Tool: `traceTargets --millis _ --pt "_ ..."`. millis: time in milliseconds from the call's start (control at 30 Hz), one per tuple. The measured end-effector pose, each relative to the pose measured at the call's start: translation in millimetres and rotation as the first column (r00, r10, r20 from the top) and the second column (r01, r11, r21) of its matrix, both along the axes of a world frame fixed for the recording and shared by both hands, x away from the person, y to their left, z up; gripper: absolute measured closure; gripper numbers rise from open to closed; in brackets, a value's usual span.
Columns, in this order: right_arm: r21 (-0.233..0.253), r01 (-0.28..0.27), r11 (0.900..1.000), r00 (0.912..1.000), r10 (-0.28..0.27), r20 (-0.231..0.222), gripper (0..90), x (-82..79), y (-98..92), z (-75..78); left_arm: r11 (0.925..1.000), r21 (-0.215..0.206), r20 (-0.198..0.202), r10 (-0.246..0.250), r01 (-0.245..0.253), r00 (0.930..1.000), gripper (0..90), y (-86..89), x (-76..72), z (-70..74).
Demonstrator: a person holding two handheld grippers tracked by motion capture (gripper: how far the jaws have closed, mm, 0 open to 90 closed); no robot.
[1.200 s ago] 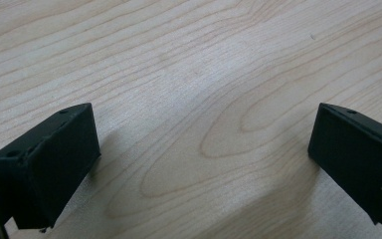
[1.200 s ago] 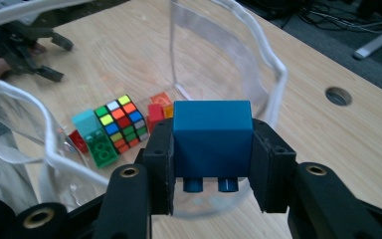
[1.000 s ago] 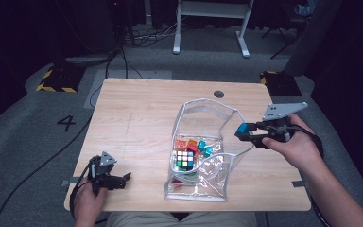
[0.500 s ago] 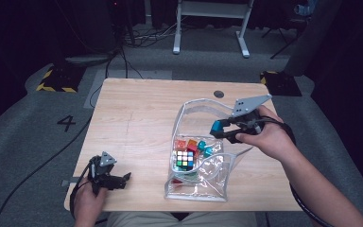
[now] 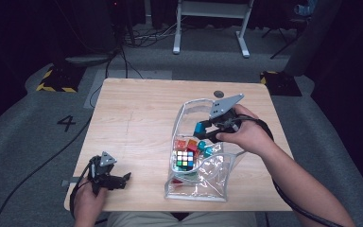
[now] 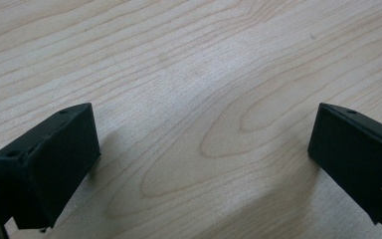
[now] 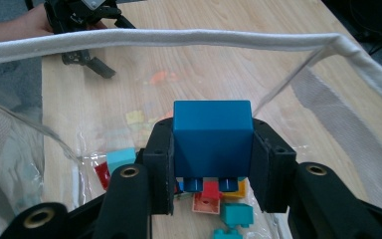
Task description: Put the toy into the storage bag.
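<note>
Right hand-held gripper point(image 7: 213, 164) clamped on one blue block point(image 7: 212, 137) above one clear bag point(image 5: 191, 189); left hand-held gripper point(image 5: 123, 178) wide open, empty.

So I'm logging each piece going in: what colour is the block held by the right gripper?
Blue. The block sits between the right gripper fingers, clearest in the right gripper view.

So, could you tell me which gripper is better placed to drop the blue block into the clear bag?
The right gripper: it already clamps the blue block above the clear bag. The left gripper rests open.
</note>
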State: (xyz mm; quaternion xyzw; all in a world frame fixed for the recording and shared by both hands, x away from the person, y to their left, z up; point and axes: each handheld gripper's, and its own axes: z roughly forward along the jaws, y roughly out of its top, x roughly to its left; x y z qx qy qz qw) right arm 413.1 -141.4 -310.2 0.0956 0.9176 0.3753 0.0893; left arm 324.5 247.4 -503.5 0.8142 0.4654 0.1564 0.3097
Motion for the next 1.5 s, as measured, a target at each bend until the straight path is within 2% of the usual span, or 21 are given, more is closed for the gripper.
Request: traceTargets --millis 233,433,567,767,1000,1200,1500 --pt "0.002 -0.041 0.999 0.9989 0.041 -0.023 59.1 -2.8 16.2 -11.8 1.0000 0.000 0.000 -0.002 0.002 1.0000 0.0 0.1 0.1 0.0" --pt "0.000 -0.061 0.998 0.9961 0.061 -0.064 59.0 -11.1 26.7 -22.8 1.0000 0.000 0.000 -0.002 0.002 1.0000 0.0 0.0 0.1 0.0" --pt "0.007 -0.078 0.997 0.9931 0.078 -0.087 59.1 -18.7 32.1 -25.6 1.0000 -0.002 0.001 0.001 -0.001 1.0000 0.0 -0.1 -0.1 -0.1" --pt "0.004 -0.121 0.993 0.9886 0.120 -0.091 59.1 -29.9 40.9 -26.4 1.0000 0.001 0.000 -0.002 0.002 1.0000 0.0 0.1 0.1 0.0" --pt "-0.004 -0.142 0.990 0.9837 0.140 -0.112 59.1 -37.2 46.8 -29.2 1.0000 -0.001 0.000 0.000 0.000 1.0000 0.0 0.0 0.0 0.0" --pt "-0.033 -0.182 0.983 0.9785 0.178 -0.105 59.0 -43.3 55.9 -30.9 1.0000 0.001 0.002 0.000 0.000 1.0000 0.0 0.0 0.0 -0.1" --pt "-0.095 -0.244 0.965 0.9639 0.231 -0.133 59.0 -52.2 68.5 -39.6 1.0000 -0.002 0.001 0.001 -0.001 1.0000 0.0 -0.1 -0.1 -0.2"
